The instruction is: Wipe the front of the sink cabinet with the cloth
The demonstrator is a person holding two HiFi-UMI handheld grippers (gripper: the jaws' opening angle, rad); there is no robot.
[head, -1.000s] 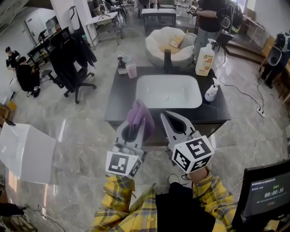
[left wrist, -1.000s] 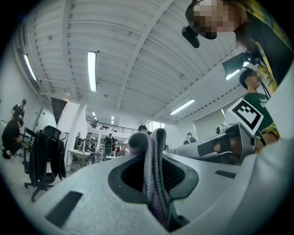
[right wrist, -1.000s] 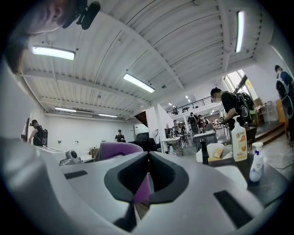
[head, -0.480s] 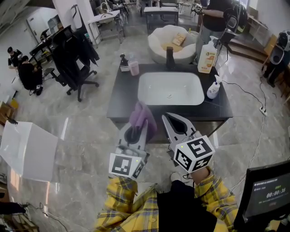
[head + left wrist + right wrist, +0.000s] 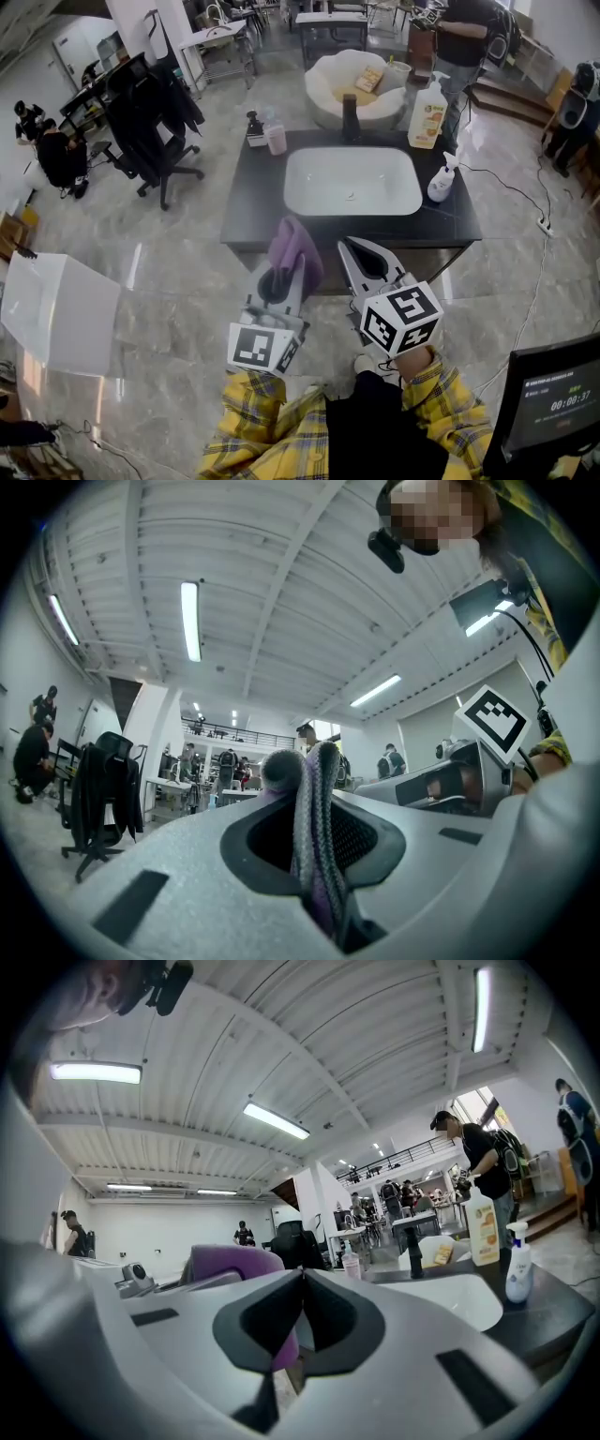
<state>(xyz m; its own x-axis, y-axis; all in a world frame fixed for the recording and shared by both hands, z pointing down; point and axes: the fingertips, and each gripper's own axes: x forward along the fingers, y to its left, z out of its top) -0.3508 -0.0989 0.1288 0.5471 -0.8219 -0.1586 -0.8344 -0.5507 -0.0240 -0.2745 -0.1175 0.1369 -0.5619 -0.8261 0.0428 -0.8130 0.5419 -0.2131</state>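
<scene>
A dark sink cabinet (image 5: 253,202) with a white basin (image 5: 352,182) stands in front of me in the head view. My left gripper (image 5: 290,251) is shut on a purple cloth (image 5: 292,244), held just before the cabinet's front edge. The cloth (image 5: 314,813) rises folded between the jaws in the left gripper view. My right gripper (image 5: 361,251) is shut with nothing in it, beside the left one. In the right gripper view the cloth (image 5: 230,1265) shows purple at the left, and the basin (image 5: 459,1297) lies to the right.
On the countertop stand a black tap (image 5: 351,118), a pink cup (image 5: 275,140), a large pump bottle (image 5: 425,112) and a small spray bottle (image 5: 439,181). A black office chair (image 5: 150,122) stands left, a white box (image 5: 56,314) at my left, a screen (image 5: 553,394) at my right.
Both grippers hold nearly the same pose. The view has shifted slightly and the person behind the cabinet has moved right.
</scene>
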